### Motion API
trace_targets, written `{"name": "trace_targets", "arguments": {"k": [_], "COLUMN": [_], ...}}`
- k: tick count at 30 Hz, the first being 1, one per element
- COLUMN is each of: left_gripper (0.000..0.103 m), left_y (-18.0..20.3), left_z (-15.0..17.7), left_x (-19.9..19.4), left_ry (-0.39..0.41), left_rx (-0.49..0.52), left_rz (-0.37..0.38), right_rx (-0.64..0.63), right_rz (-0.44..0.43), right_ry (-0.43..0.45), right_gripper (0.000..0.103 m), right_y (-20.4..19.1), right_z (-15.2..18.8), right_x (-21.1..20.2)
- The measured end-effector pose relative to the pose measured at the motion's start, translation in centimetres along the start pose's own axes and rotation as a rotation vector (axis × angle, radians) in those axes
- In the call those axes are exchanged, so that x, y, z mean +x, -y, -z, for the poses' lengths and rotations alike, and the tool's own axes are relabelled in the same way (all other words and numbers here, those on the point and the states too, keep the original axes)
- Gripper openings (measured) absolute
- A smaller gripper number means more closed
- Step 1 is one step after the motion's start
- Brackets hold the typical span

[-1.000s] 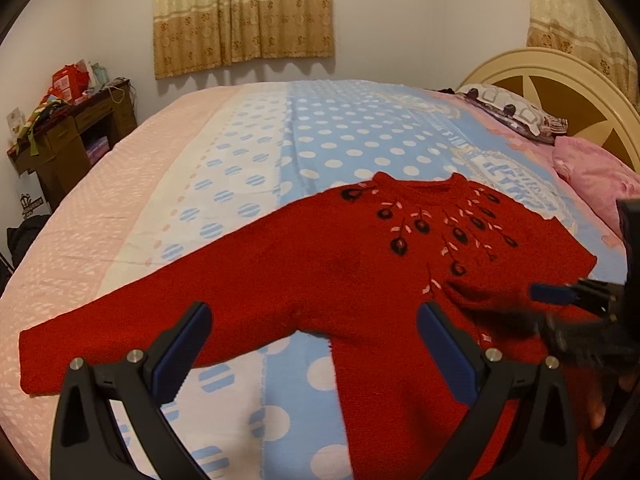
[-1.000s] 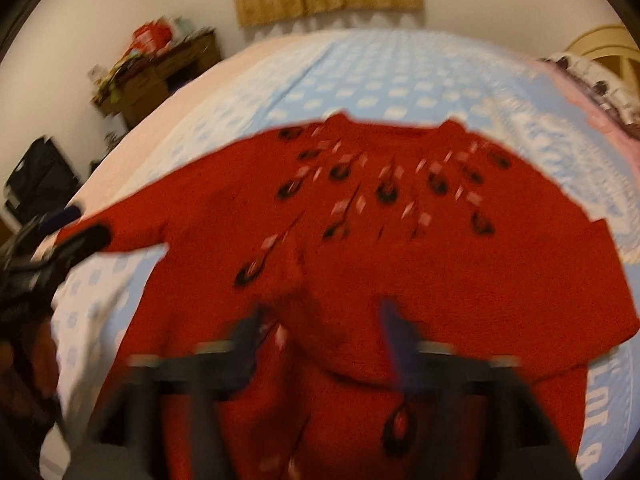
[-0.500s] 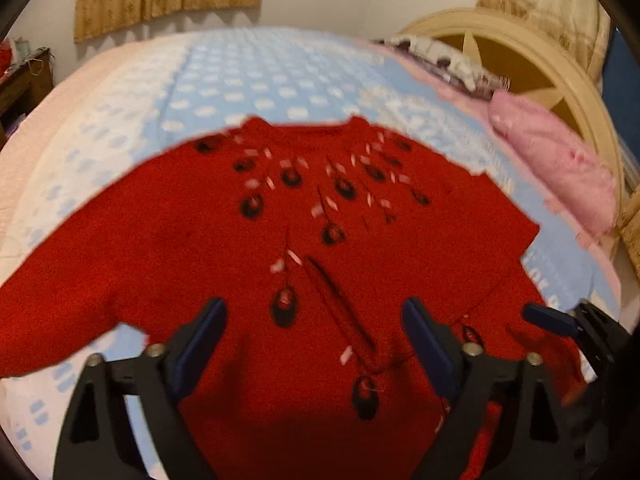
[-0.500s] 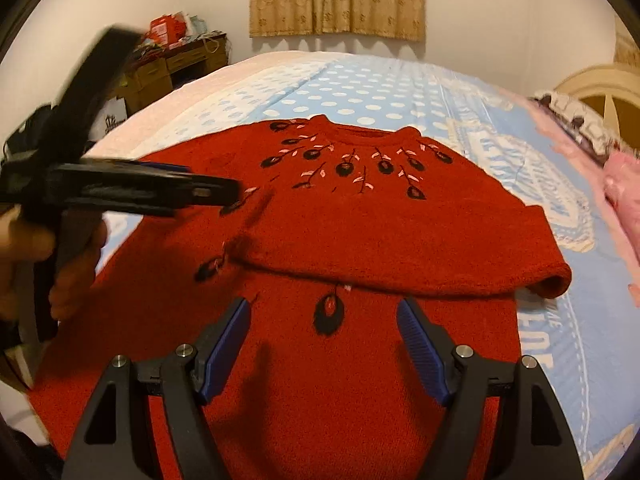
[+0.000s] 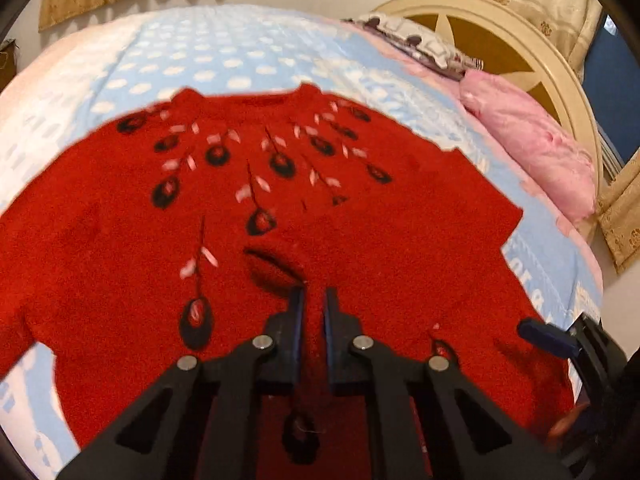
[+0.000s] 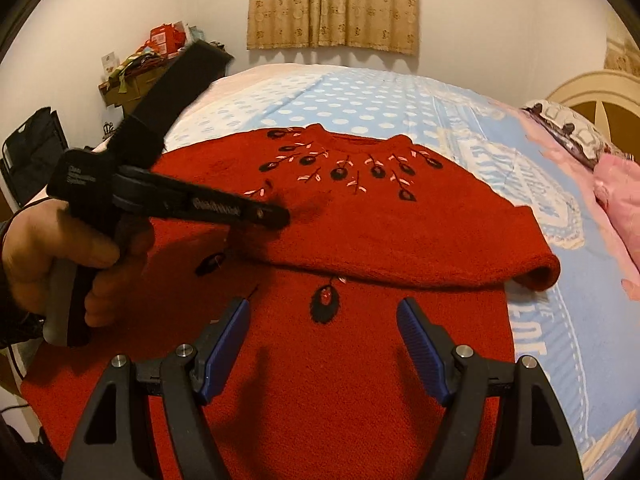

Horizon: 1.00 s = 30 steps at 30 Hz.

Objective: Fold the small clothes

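Since 0.5 s earlier, left claw [image 5: 313, 300] closed onto the soft, limp red sweater [image 6: 360, 240] lying on the bed [image 6: 360, 96], best gripped at edges, while right claw [image 6: 324, 336] hovered open.

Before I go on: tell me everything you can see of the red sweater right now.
The red sweater is a fuzzy knit with black-and-pink flower embroidery fanning below the neckline. It lies front-up on the polka-dot bedspread. One sleeve is folded across the chest, its cuff at the body's edge; the other lies spread out sideways. The left gripper, jaws nearly shut, pinches the fabric near the middle. The right gripper hovers open above the lower body.
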<state>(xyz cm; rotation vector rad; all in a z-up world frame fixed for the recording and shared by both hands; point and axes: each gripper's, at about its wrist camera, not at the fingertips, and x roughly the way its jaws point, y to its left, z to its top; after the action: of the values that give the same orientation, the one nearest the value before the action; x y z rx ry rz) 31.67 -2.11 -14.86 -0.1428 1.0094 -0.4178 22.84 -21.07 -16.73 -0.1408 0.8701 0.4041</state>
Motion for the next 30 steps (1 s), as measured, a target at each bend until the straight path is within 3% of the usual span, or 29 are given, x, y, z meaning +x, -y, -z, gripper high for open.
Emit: {"name": "trace_targets", "arguments": {"k": [7, 16, 22, 28, 30], "left_gripper": [0.01, 0.01, 0.01, 0.01, 0.01], "left_y": [-1.7, -5.6, -8.3, -10.1, -10.5], "left_z": [-1.5, -1.0, 0.1, 1.2, 1.5], "left_x": [-5.3, -8.1, -8.8, -6.8, -5.7], "left_ry": [0.133, 0.186, 0.197, 0.16, 0.146], "left_rx": [-0.007, -0.065, -0.125, -0.16, -0.157], "left_rz": [-0.002, -0.037, -0.057, -0.088, -0.144], "right_rx": [-0.02, -0.054, -0.06, -0.087, -0.096], "right_rz": [0.007, 0.027, 0.035, 0.056, 0.06], "right_ry": [-0.026, -0.052, -0.067, -0.087, -0.097], "right_gripper": [0.076, 0.076, 0.076, 0.076, 0.076], "right_y": [-0.4, -1.1, -1.3, -2.0, -2.1], "right_z": [0.3, 0.3, 0.3, 0.4, 0.5], "right_x": [0.6, 1.4, 1.7, 2.2, 2.4]}}
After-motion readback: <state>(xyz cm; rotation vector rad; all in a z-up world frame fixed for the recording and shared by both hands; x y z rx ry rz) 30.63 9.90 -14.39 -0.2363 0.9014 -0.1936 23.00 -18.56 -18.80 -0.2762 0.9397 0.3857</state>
